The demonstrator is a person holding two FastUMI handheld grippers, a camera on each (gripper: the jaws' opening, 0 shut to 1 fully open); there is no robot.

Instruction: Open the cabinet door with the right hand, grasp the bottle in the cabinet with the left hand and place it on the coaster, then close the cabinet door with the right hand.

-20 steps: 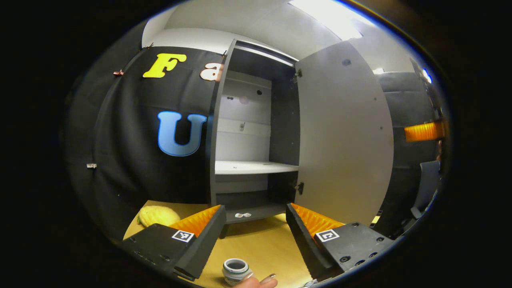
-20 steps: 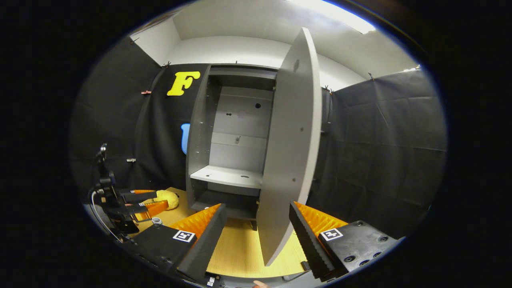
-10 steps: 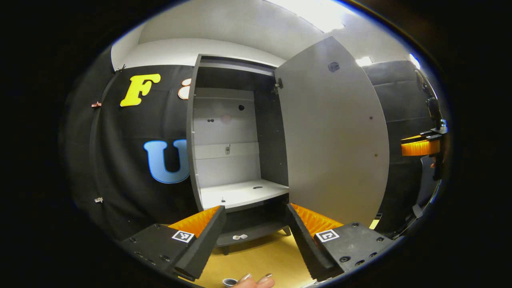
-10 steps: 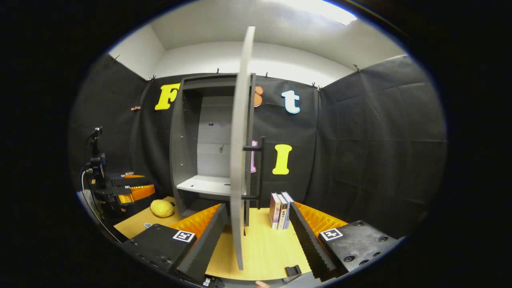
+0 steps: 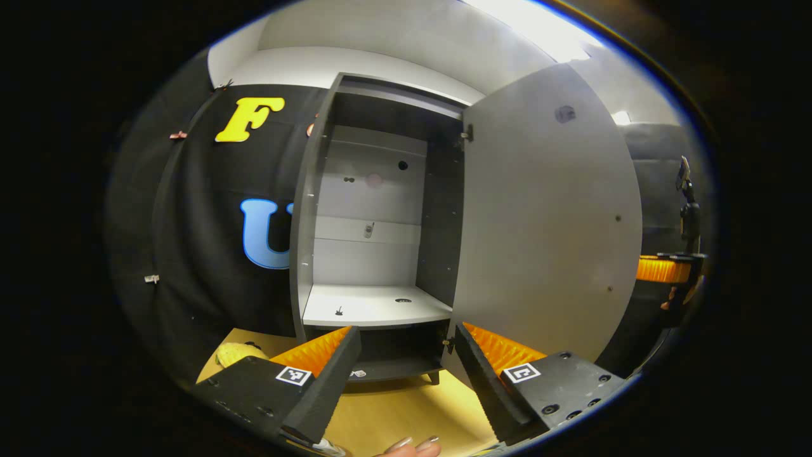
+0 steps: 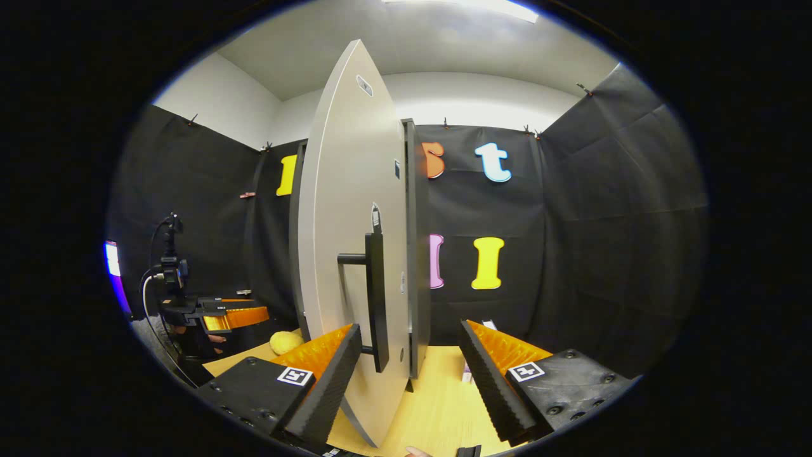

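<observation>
The grey cabinet [image 5: 374,209] stands open, and its white shelf [image 5: 374,308] faces my left gripper [image 5: 406,355], which is open a short way in front of it. The open door [image 5: 545,216] hangs to the right. In the right gripper view I see the door's outer face [image 6: 346,209] with its black bar handle [image 6: 375,298]. My right gripper [image 6: 409,355] is open, with the handle's lower end and the door's edge between its fingers and untouched by them. A pale rim [image 5: 327,447], which I take for the bottle's top, peeks in at the bottom edge.
A yellow plush toy [image 6: 285,341] lies on the wooden table [image 6: 438,400] left of the cabinet. The left gripper [image 6: 231,315] shows far left in the right gripper view, and the right gripper [image 5: 663,270] far right in the left gripper view. A fingertip [image 5: 415,444] shows below.
The right gripper has swung round from the door's inner side to its outer face, so the handle now sits between its fingers. The left gripper rose; the bottle slid to the frame's bottom edge.
</observation>
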